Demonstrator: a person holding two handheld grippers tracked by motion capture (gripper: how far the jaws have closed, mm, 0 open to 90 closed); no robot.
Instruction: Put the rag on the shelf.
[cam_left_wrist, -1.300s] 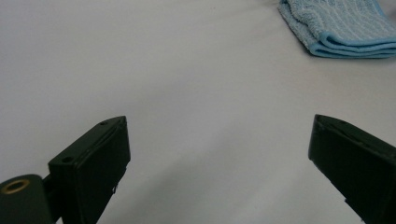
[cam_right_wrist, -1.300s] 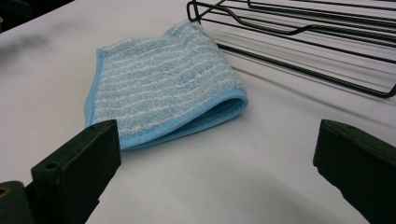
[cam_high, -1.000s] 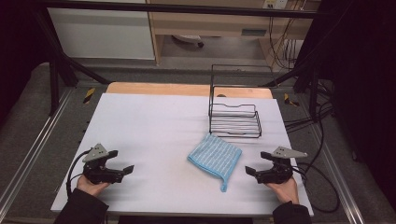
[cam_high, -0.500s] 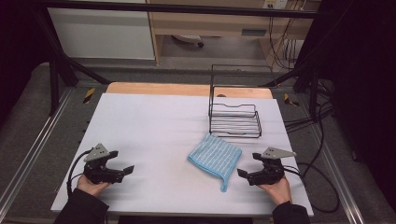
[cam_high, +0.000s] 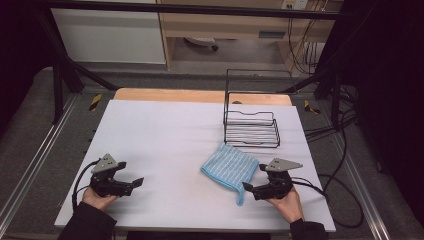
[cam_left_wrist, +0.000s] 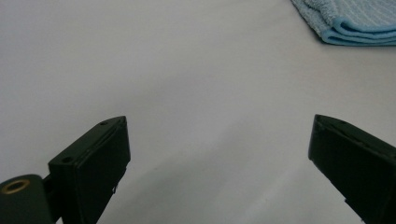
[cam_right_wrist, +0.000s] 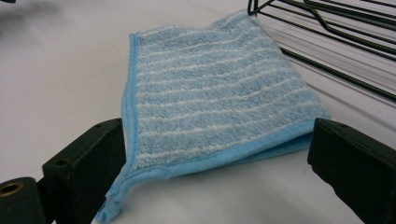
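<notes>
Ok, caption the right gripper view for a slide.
Open right gripper closing in on a folded blue striped cloth beside a black wire rack.

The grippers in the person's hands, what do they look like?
Both are black. The left gripper and the right gripper each have two flat, blocky black jaws, a grey three-cornered plate on top and a black cable trailing behind. The left gripper view shows a small brass-coloured ring near one jaw. The person wears dark sleeves.

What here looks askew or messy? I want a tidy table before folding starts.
Only the blue cloth: it lies folded but turned at an angle to the table edges, one corner trailing in a loose tail toward the right hand-held gripper. The wire rack stands upright and square. No spill or damage shows.
</notes>
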